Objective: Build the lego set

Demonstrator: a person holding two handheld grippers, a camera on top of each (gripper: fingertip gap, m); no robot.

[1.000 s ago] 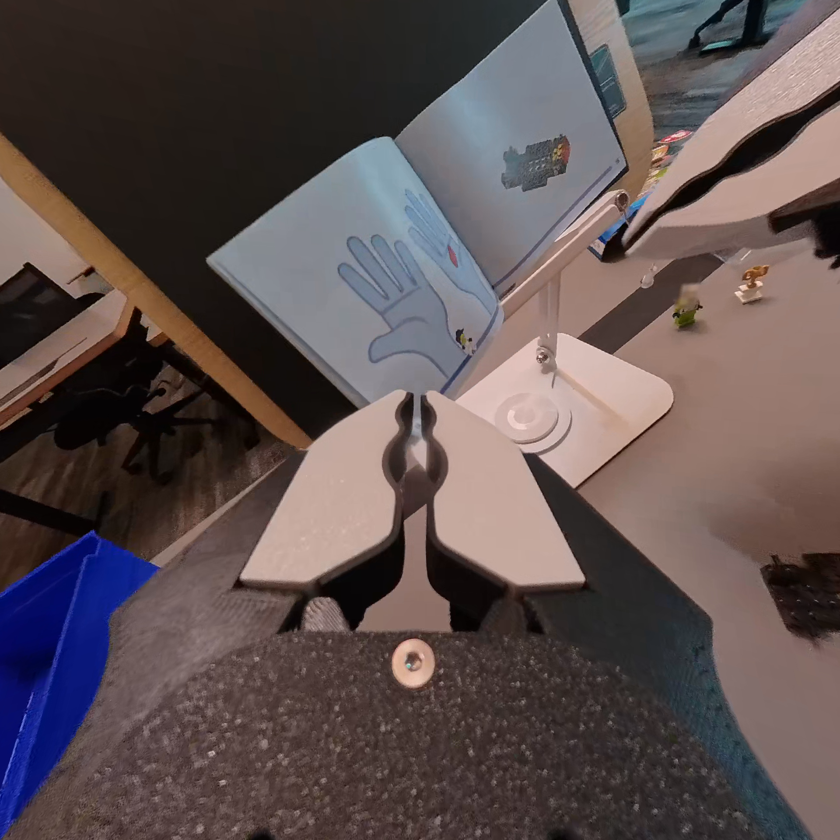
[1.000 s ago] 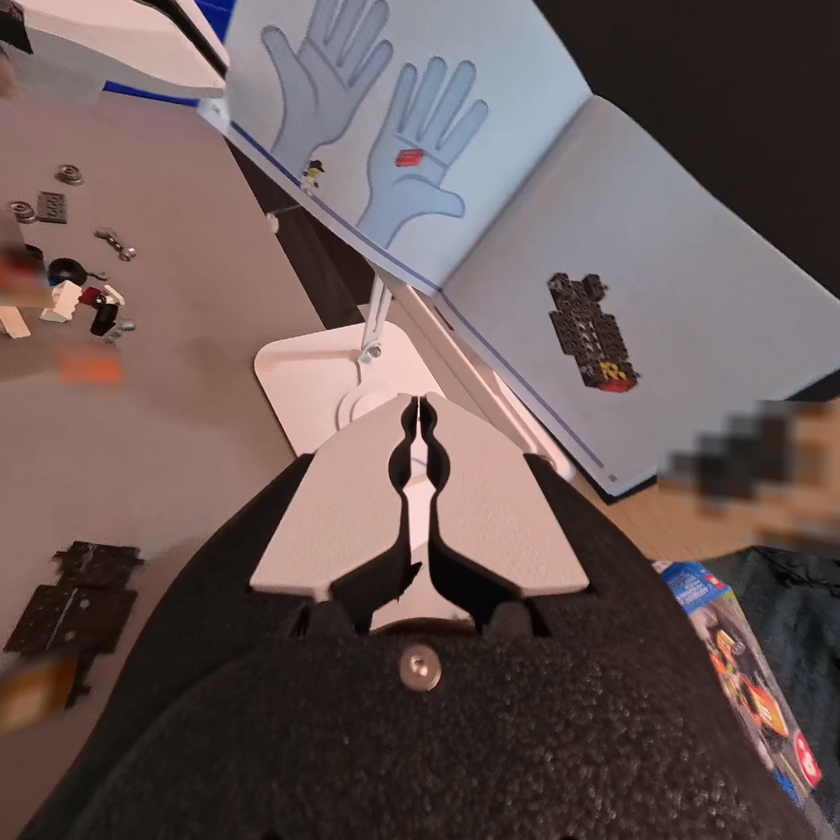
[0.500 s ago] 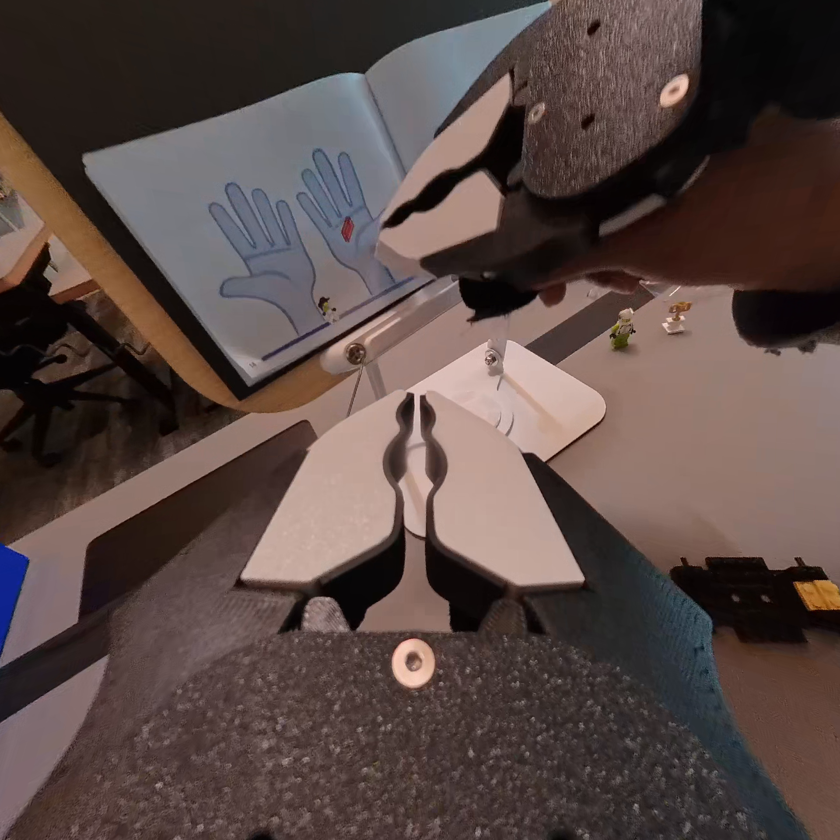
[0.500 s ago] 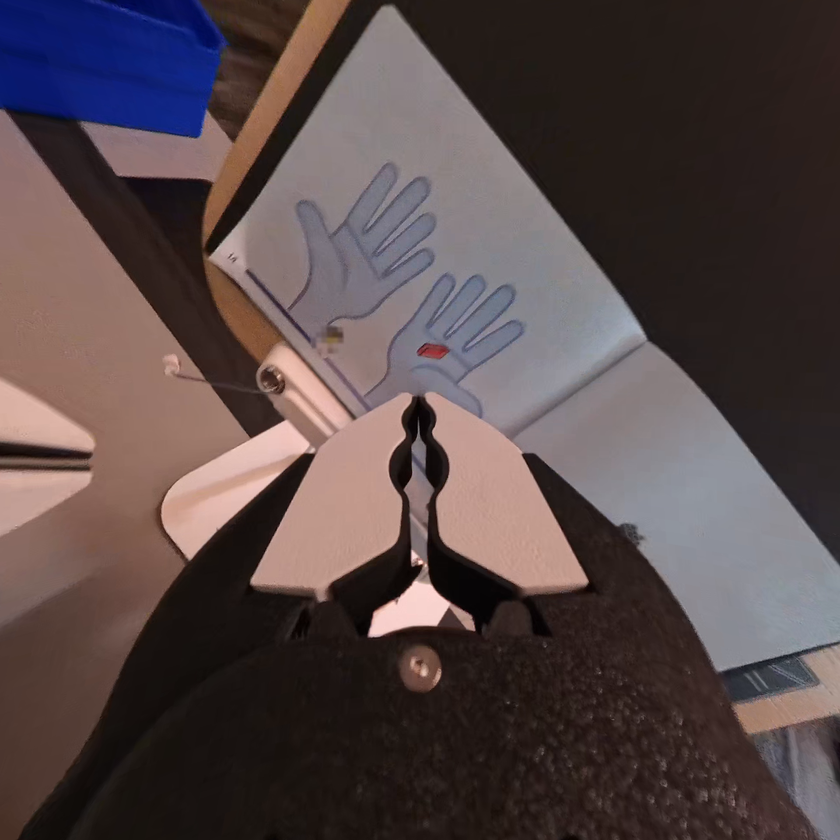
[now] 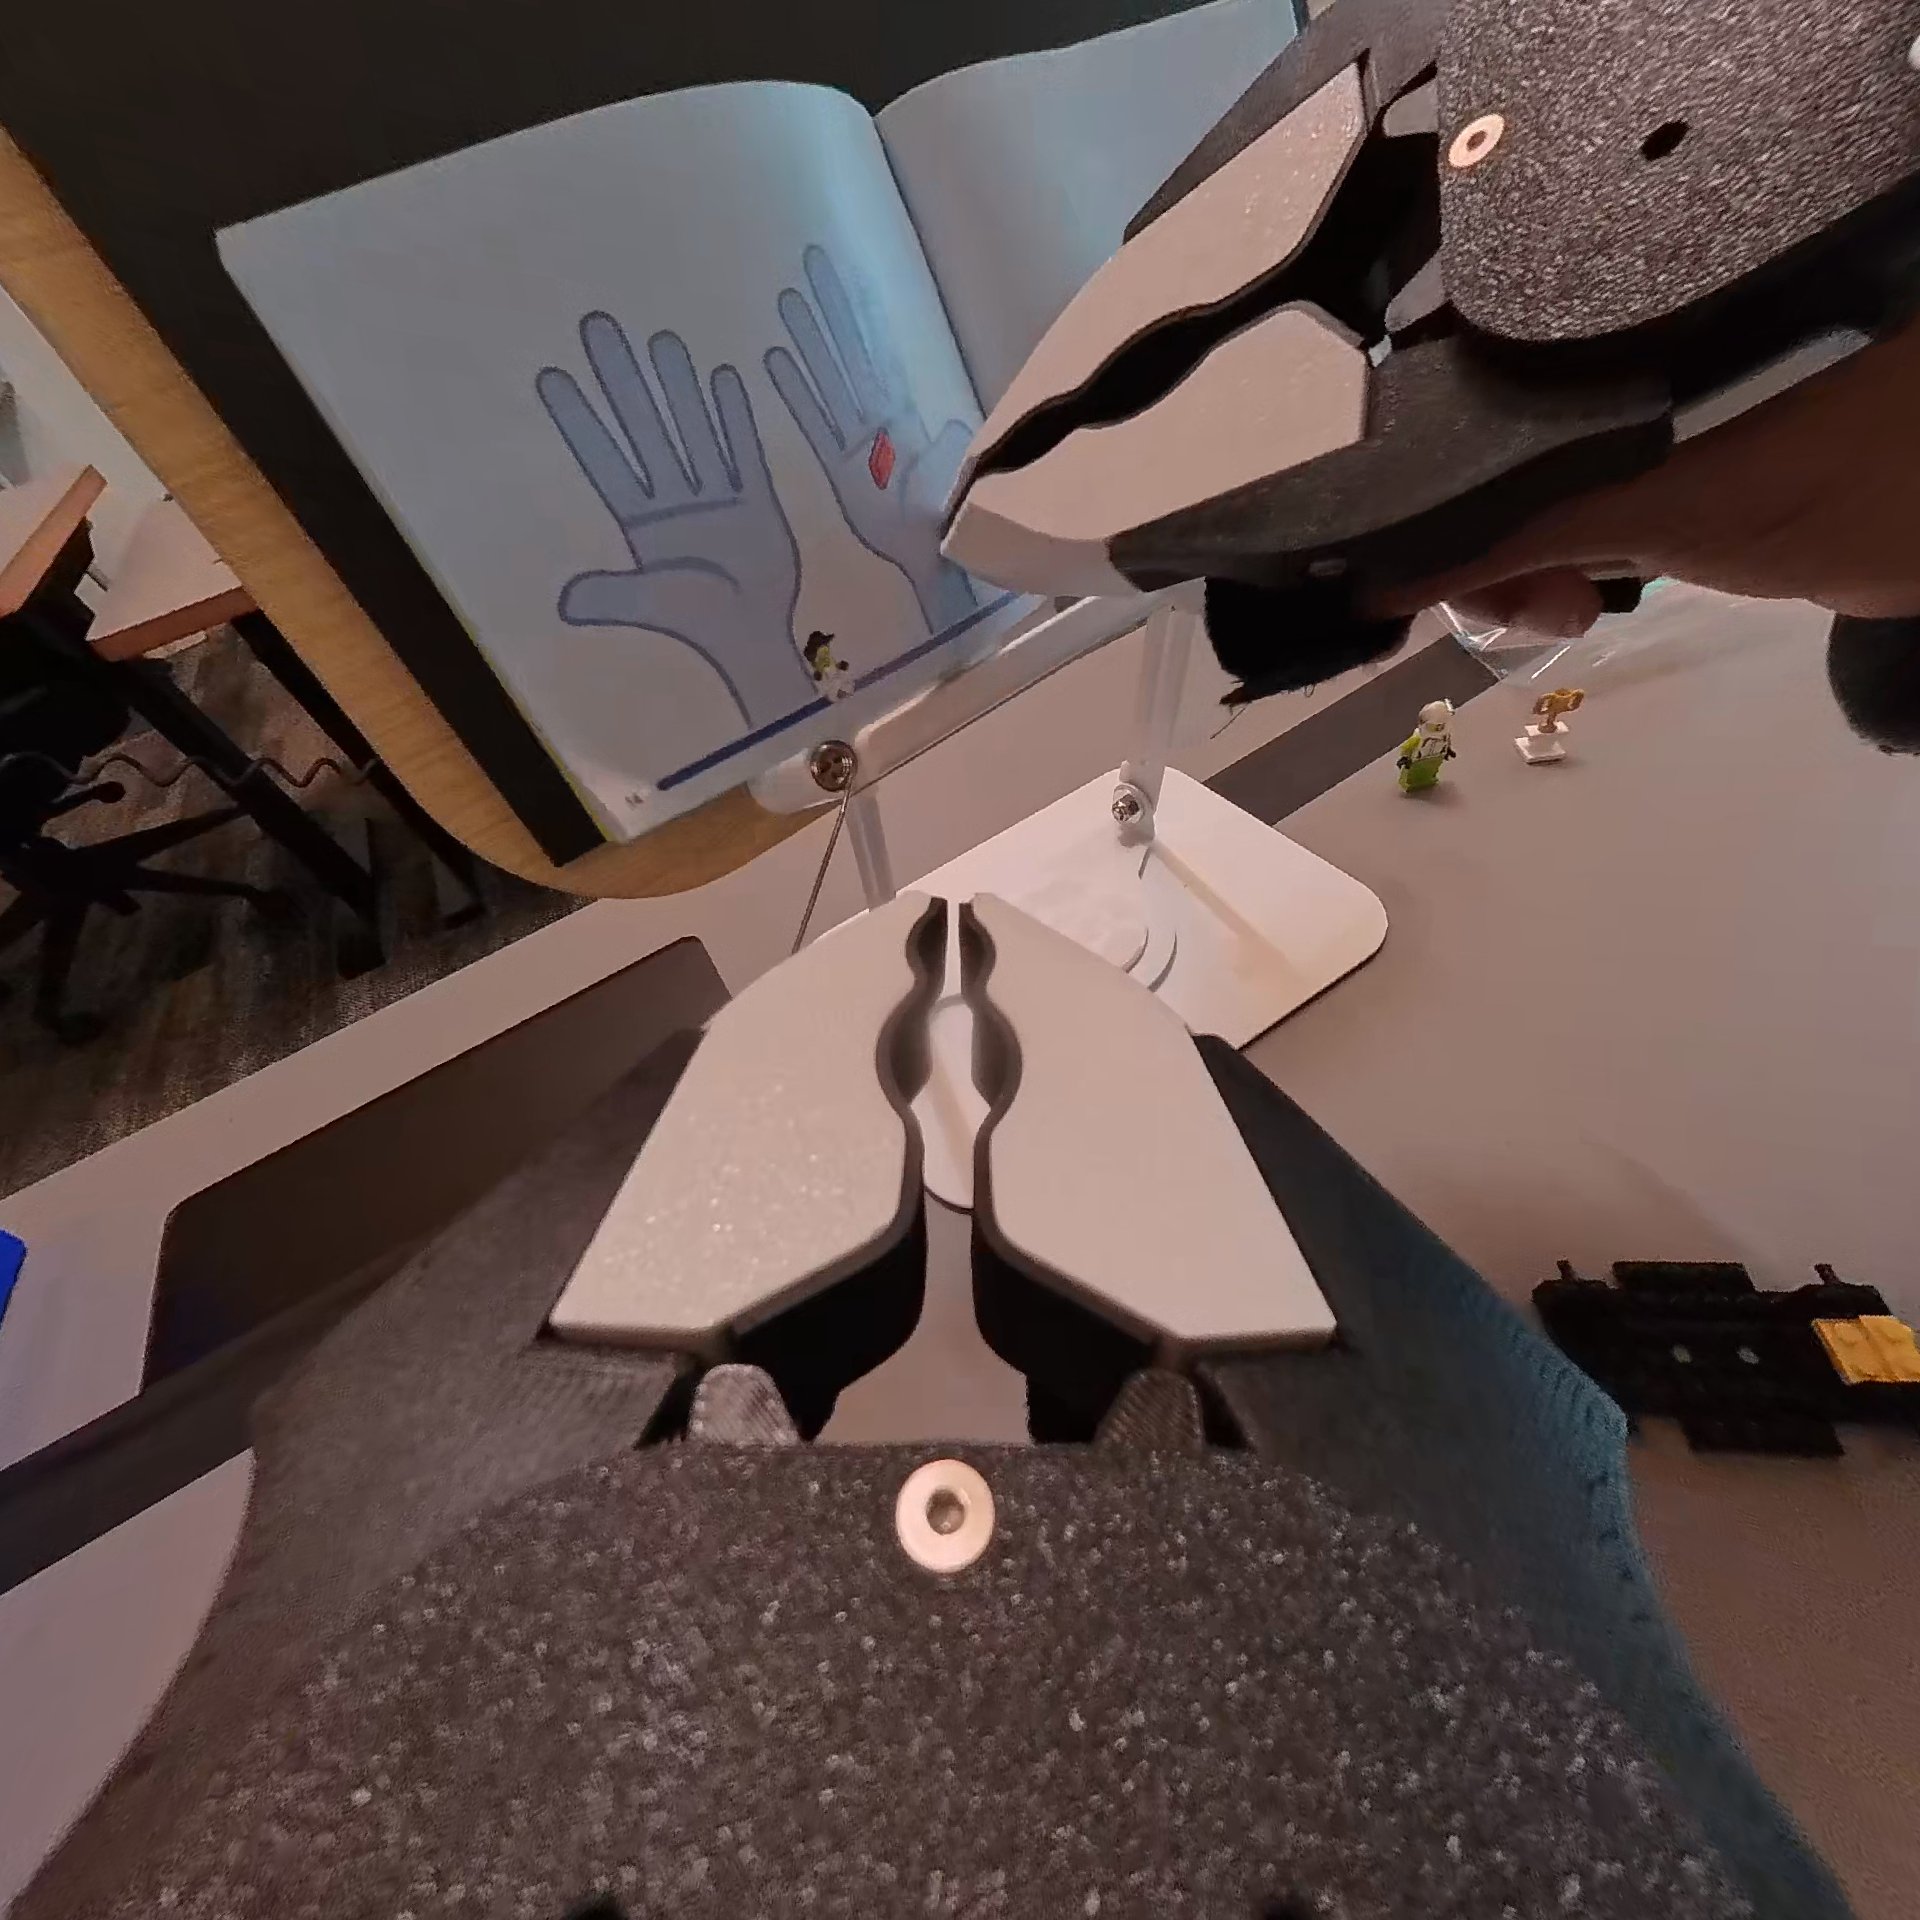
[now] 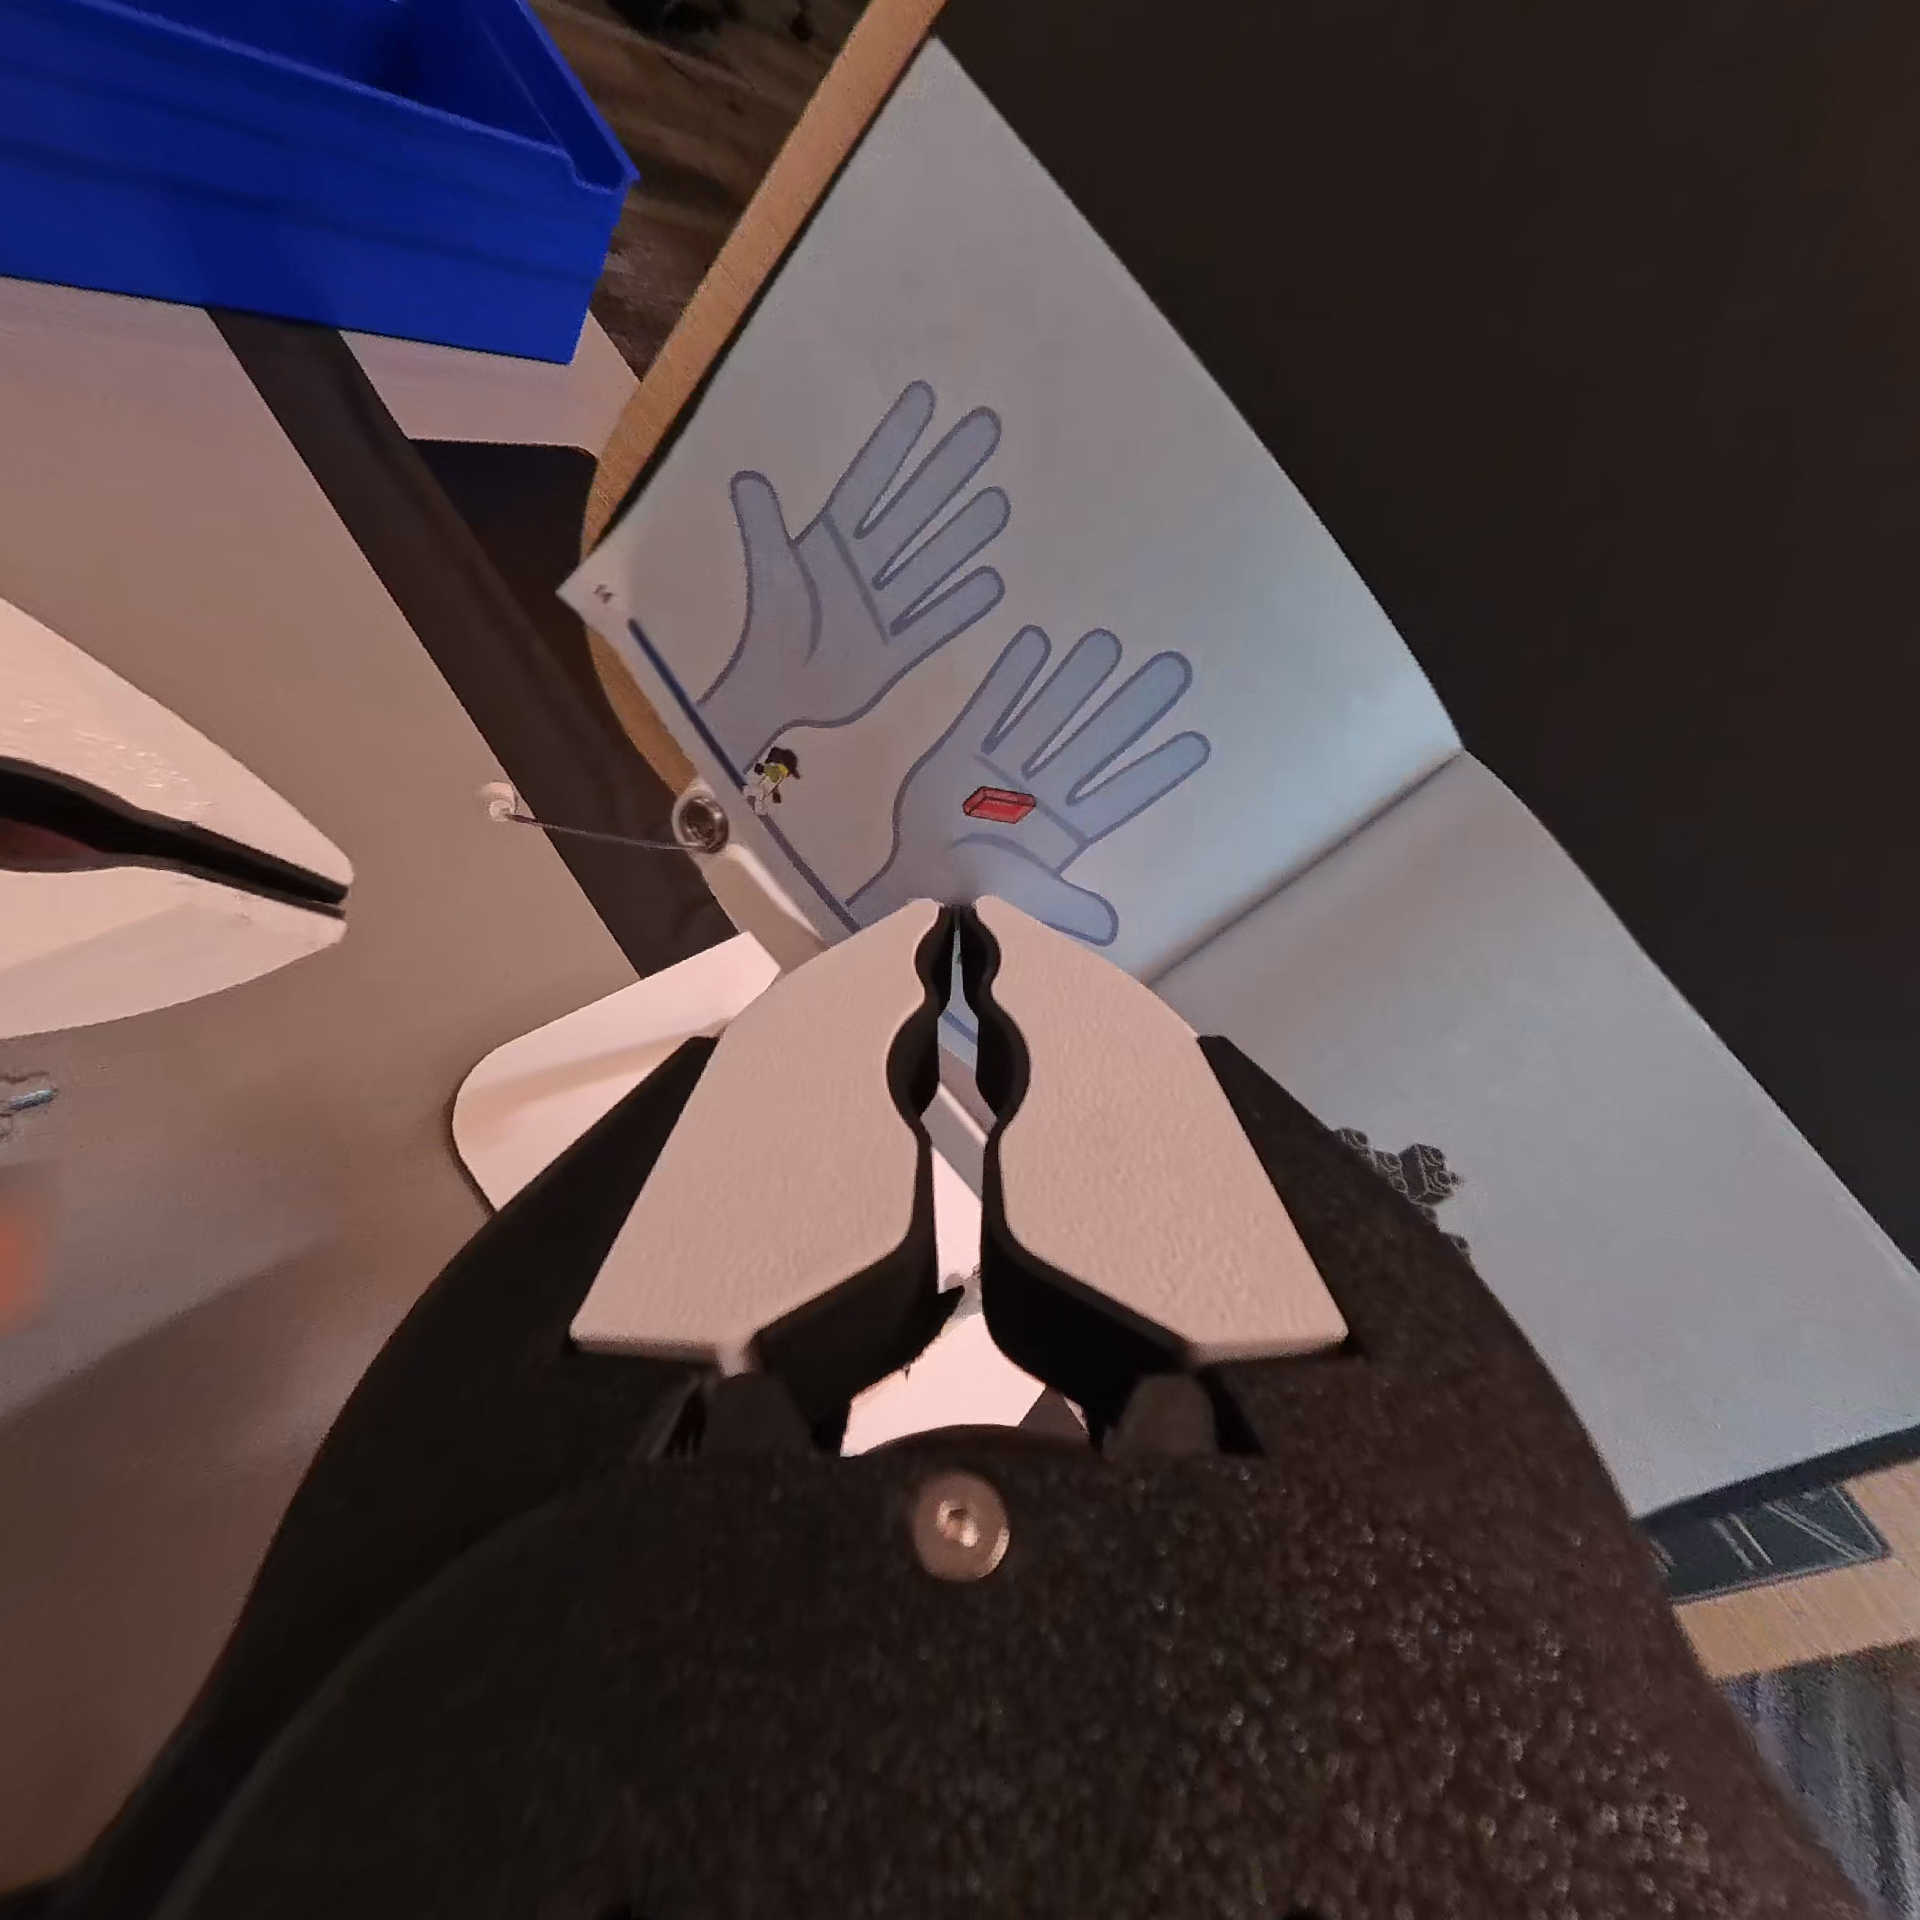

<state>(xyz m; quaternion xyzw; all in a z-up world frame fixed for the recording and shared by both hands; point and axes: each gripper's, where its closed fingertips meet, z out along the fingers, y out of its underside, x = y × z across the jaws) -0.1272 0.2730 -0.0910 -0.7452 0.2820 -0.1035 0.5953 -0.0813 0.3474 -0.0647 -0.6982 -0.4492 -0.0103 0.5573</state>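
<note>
An open instruction booklet (image 5: 582,416) rests on a white stand (image 5: 1268,914); its left page shows two drawn hands. My right gripper (image 6: 958,910) is shut, with its tips at the lower edge of that page (image 6: 1039,582) near the spine. I cannot tell whether paper is pinched. It also shows at the upper right of the left wrist view (image 5: 961,520). My left gripper (image 5: 954,908) is shut and empty, held above the stand's base. A black lego chassis (image 5: 1714,1361) with a yellow plate (image 5: 1881,1361) lies on the grey table to its right.
A green minifigure (image 5: 1425,743) and a small trophy piece (image 5: 1553,717) stand behind the stand. A blue bin (image 6: 312,156) sits at the table's far left. The left gripper's finger (image 6: 156,914) shows at the left of the right wrist view. An office chair (image 5: 94,790) stands beyond the table. There is about 10 centimetres between the tips of the two grippers.
My right gripper has come in from the right to the booklet's lower edge and stays shut. My left gripper has swung towards the booklet and stand, also shut.
</note>
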